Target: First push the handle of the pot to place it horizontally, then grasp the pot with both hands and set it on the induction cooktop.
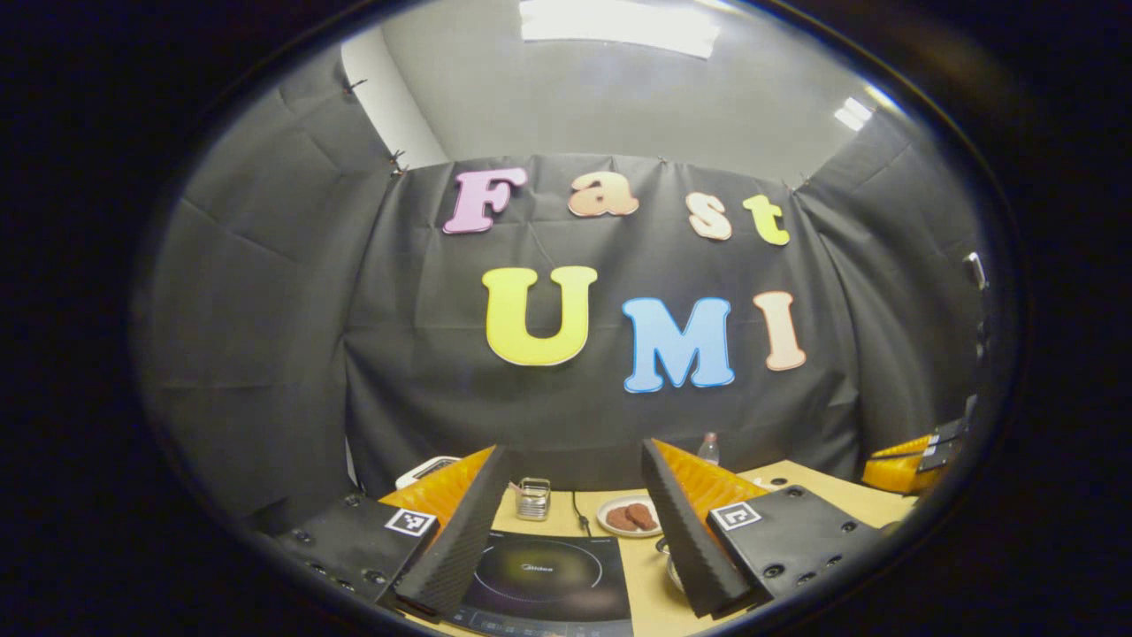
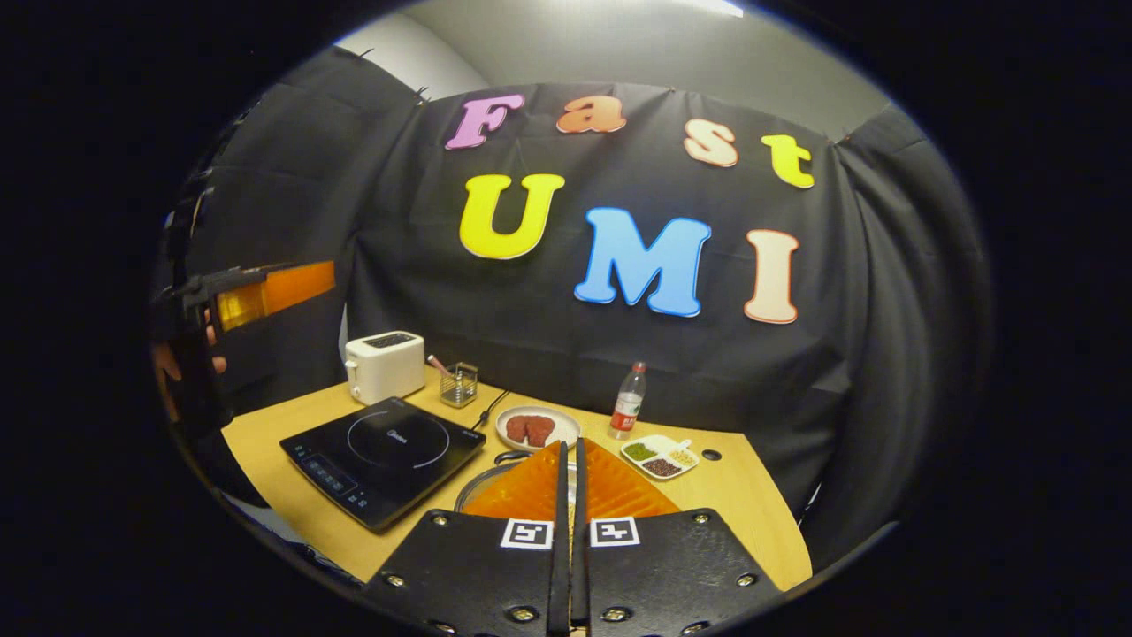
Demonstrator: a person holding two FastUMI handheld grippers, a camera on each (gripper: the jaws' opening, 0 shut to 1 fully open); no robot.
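Note:
The pot (image 2: 480,485) sits on the table just right of the black induction cooktop (image 2: 385,451); only its rim and a loop handle (image 2: 513,457) show from behind my right gripper (image 2: 570,447), which is shut with nothing between its fingers and hovers over the pot. My left gripper (image 1: 577,447) is open and held above the cooktop (image 1: 548,575), with a sliver of the pot's rim (image 1: 670,566) by its right finger. In the right gripper view the left gripper (image 2: 265,292) is raised high at the far left, held by a hand.
On the wooden table (image 2: 743,504) stand a white toaster (image 2: 385,364), a small glass holder (image 2: 458,385), a plate of meat (image 2: 537,428), a bottle (image 2: 627,402) and a divided dish of beans (image 2: 659,456). Black cloth walls close the back and sides.

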